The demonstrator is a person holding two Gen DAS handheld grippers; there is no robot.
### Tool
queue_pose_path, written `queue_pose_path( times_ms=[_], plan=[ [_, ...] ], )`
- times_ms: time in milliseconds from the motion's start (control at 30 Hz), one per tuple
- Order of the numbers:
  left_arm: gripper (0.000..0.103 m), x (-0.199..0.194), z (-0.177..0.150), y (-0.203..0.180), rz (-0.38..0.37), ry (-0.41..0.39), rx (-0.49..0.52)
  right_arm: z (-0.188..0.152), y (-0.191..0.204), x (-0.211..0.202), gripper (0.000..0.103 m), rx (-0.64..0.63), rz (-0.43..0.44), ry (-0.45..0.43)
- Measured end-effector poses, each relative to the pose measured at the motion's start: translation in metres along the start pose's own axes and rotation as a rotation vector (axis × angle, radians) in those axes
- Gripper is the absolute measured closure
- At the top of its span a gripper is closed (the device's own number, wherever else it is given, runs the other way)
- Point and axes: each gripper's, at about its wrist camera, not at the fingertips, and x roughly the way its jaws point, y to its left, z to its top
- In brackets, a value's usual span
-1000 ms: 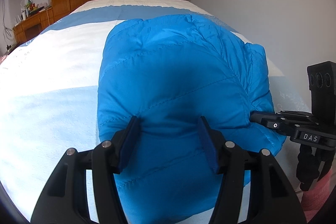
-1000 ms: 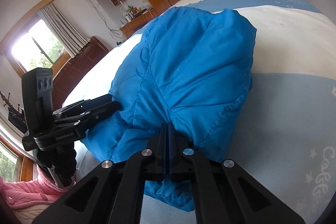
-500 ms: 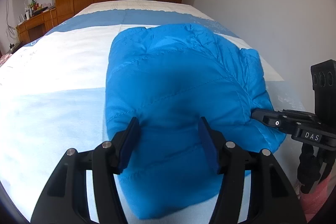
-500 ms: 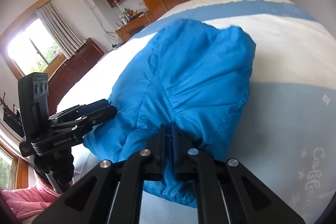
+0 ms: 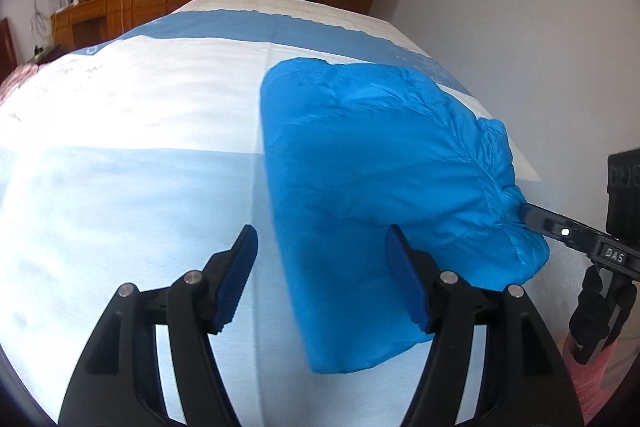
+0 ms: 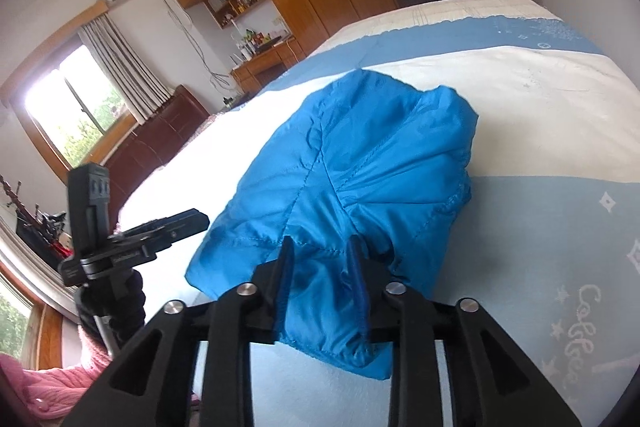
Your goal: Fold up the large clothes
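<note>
I'm seeing the folded blue jacket [image 5: 384, 179] lying on the bed [image 5: 120, 187], open bedspread to its left. My left gripper [image 5: 320, 279] is spreading wide beside its edge; my right gripper [image 6: 320, 279] is parting, hem loose between its fingers.

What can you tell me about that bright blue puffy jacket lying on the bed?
The blue jacket is a quilted, shiny, padded garment, folded into a compact puffy bundle with stitched seams showing. It lies on the bed, on its white and pale blue cover, near the edge closest to the grippers. The right gripper has just been opening; its jaws stand apart with the jacket's near hem bunched between them. The left gripper is open, with the jacket's left edge showing between its jaws.
</note>
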Motion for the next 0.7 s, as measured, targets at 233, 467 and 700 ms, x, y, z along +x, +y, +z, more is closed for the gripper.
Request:
queue_pose_path(
  times_ms=[233, 467, 700],
  plan=[
    [0.024, -0.014, 0.001, 0.009, 0.003, -0.025, 0.012, 0.007, -0.013, -0.024, 0.037, 0.017, -0.048, -0.060],
    [0.021, -0.013, 0.007, 0.011, -0.032, -0.012, 0.018, 0.018, -0.049, -0.022, 0.020, 0.153, 0.036, -0.049],
    [0.018, -0.002, 0.013, 0.020, -0.085, 0.027, 0.004, 0.017, -0.082, -0.004, 0.014, 0.260, 0.166, 0.004]
  ],
)
